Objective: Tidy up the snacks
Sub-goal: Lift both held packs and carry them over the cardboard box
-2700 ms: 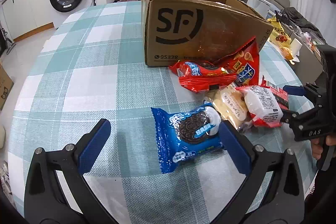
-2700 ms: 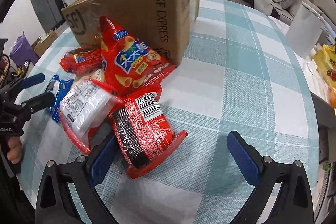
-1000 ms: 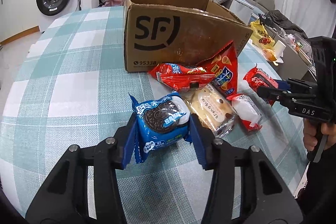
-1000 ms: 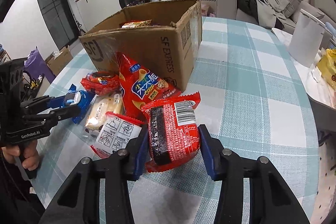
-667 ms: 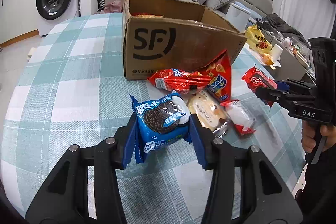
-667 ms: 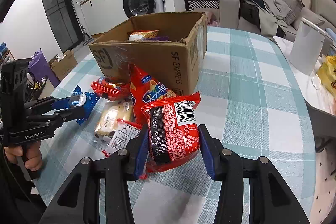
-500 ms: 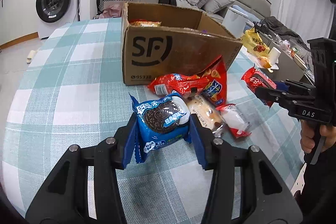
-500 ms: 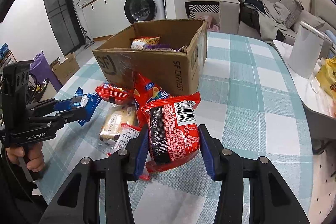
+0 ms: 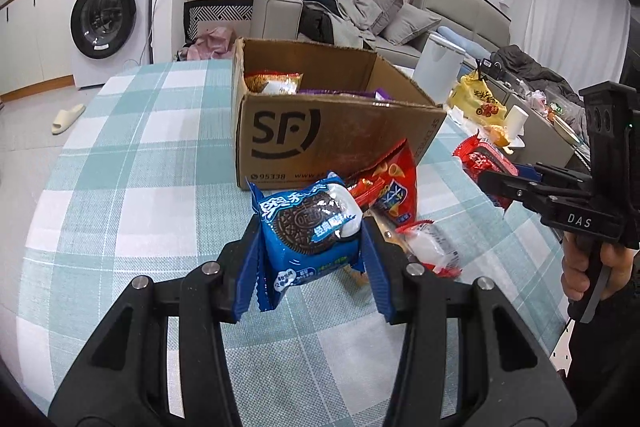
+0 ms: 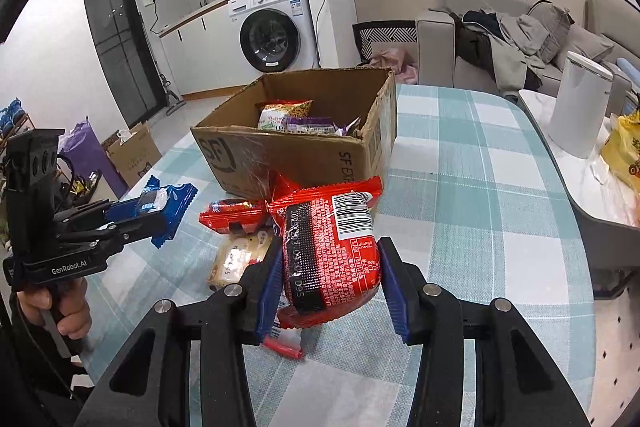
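My left gripper [image 9: 312, 247] is shut on a blue cookie packet [image 9: 308, 227] and holds it above the checked table, in front of the open SF cardboard box [image 9: 320, 135]. My right gripper [image 10: 330, 263] is shut on a red snack packet [image 10: 330, 251] with a barcode, raised in front of the box [image 10: 304, 151]. The box holds several snack bags [image 10: 286, 115]. On the table in front of the box lie a red chips bag [image 9: 394, 183], a red wrapped snack [image 10: 232, 215], a bread packet [image 10: 236, 259] and a white-and-red packet [image 9: 432, 247].
A white kettle [image 10: 580, 103] and a yellow bag [image 10: 624, 143] stand on a side surface right of the table [image 10: 480, 187]. A sofa with clothes [image 10: 512, 35] and a washing machine [image 10: 272, 31] lie beyond. The other gripper shows at the edge of each view.
Both grippers closed on their packets and lifted them off the table. They have risen since, so the inside of the box now shows.
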A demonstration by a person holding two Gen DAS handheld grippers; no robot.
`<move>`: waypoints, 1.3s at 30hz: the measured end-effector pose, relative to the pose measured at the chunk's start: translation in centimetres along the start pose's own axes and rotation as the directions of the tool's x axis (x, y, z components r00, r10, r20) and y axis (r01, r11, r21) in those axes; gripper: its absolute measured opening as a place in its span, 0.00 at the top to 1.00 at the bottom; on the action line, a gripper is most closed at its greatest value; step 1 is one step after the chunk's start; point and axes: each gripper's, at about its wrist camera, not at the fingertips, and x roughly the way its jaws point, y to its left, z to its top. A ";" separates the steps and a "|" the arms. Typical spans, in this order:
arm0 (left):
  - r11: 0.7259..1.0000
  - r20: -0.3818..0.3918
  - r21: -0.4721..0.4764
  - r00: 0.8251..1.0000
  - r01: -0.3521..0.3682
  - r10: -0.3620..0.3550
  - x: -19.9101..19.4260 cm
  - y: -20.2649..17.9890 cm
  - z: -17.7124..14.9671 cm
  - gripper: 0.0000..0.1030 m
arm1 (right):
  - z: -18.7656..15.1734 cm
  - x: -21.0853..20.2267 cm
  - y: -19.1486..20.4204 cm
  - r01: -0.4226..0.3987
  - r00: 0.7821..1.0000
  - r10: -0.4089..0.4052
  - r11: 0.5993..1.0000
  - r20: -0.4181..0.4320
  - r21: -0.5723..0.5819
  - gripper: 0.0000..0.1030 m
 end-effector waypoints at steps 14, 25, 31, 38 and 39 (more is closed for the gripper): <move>1.000 0.071 0.016 0.997 -0.004 0.003 -1.8 -0.6 2.7 0.57 | 0.8 -0.6 0.3 -0.013 0.999 0.011 0.999 0.053 0.038 0.55; 1.000 0.095 0.029 0.995 -0.008 0.005 -1.6 -1.2 5.0 0.57 | 2.6 -0.7 1.8 -0.026 0.996 0.022 0.999 0.090 0.039 0.55; 0.999 0.109 0.030 0.994 -0.012 0.008 -1.4 -1.3 6.5 0.57 | 3.8 -0.8 1.9 -0.024 0.994 0.018 0.998 0.109 0.060 0.55; 0.999 0.111 0.033 0.994 0.002 -0.006 -0.5 -1.3 8.2 0.57 | 5.1 -0.5 1.9 -0.026 0.992 0.016 0.997 0.125 0.076 0.55; 1.000 0.108 0.029 0.994 0.005 -0.008 -0.4 -1.3 8.5 0.57 | 5.3 -0.4 1.8 -0.032 0.992 0.023 0.996 0.123 0.080 0.55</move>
